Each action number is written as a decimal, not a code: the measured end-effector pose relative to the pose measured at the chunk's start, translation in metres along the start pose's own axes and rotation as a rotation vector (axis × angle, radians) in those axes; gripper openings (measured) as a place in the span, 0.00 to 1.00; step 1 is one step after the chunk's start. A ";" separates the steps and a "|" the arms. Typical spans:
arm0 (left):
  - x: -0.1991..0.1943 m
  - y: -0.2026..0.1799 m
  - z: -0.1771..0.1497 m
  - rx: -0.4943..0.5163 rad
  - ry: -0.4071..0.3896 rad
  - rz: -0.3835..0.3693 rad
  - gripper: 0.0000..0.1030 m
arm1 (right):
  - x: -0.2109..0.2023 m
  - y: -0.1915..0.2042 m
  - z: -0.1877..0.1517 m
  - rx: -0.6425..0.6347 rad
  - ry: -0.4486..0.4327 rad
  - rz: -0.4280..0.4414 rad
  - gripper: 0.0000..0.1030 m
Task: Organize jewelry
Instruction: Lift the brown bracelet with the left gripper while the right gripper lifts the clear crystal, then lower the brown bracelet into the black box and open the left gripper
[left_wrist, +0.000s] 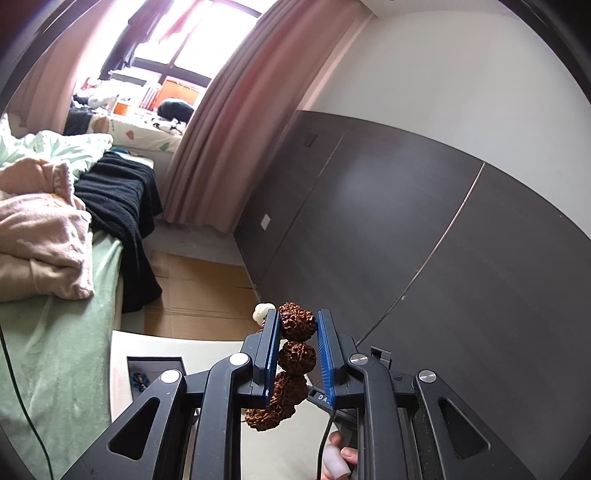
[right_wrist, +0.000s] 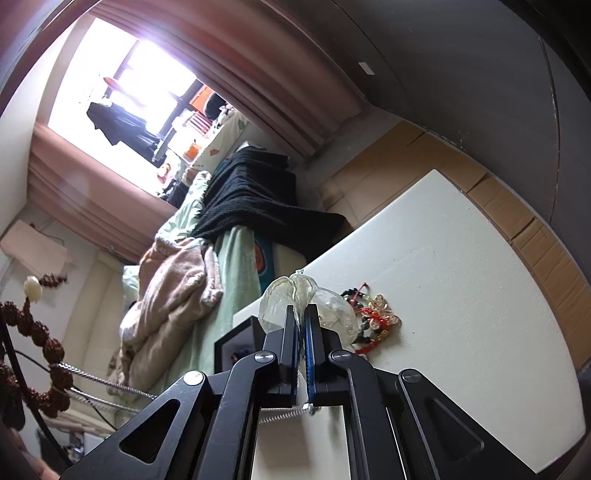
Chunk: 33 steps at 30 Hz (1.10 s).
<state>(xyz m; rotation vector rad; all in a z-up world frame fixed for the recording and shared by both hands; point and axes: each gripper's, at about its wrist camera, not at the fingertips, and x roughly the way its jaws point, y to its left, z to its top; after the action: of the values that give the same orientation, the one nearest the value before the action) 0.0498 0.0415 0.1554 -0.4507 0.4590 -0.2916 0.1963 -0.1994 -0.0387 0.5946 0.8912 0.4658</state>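
In the left wrist view my left gripper (left_wrist: 297, 314) is shut on a bracelet of big knobbly brown beads (left_wrist: 295, 356). It hangs in the air, with a white bead (left_wrist: 263, 312) just beyond the left finger. The same bracelet (right_wrist: 40, 343) appears at the left edge of the right wrist view. My right gripper (right_wrist: 301, 308) is shut on a crumpled clear plastic bag (right_wrist: 280, 299) above the white table (right_wrist: 461, 295). Right beside the bag, a small heap of jewelry (right_wrist: 373, 321) lies on the table, with red cords, dark beads and a gold butterfly piece.
A black open box (right_wrist: 236, 338) holding dark pieces stands at the table's near-left corner; it is also the box (left_wrist: 155, 363) under the left gripper. A silver chain (right_wrist: 110, 384) stretches from the left toward the right gripper's underside. A bed (left_wrist: 55, 332) with blankets flanks the table; cardboard (right_wrist: 517, 214) covers the floor.
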 end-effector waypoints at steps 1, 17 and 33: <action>-0.003 -0.001 0.000 -0.004 -0.003 0.001 0.20 | 0.000 0.001 -0.001 -0.003 0.000 0.003 0.04; 0.032 0.056 -0.013 -0.069 0.070 0.142 0.20 | 0.002 0.011 -0.009 -0.043 0.027 0.025 0.05; 0.132 0.149 -0.066 -0.204 0.311 0.191 0.20 | 0.039 0.037 -0.014 -0.090 0.082 0.040 0.04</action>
<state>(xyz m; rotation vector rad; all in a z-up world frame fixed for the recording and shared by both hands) 0.1563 0.0985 -0.0158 -0.5584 0.8358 -0.1295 0.2010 -0.1441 -0.0441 0.5144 0.9326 0.5672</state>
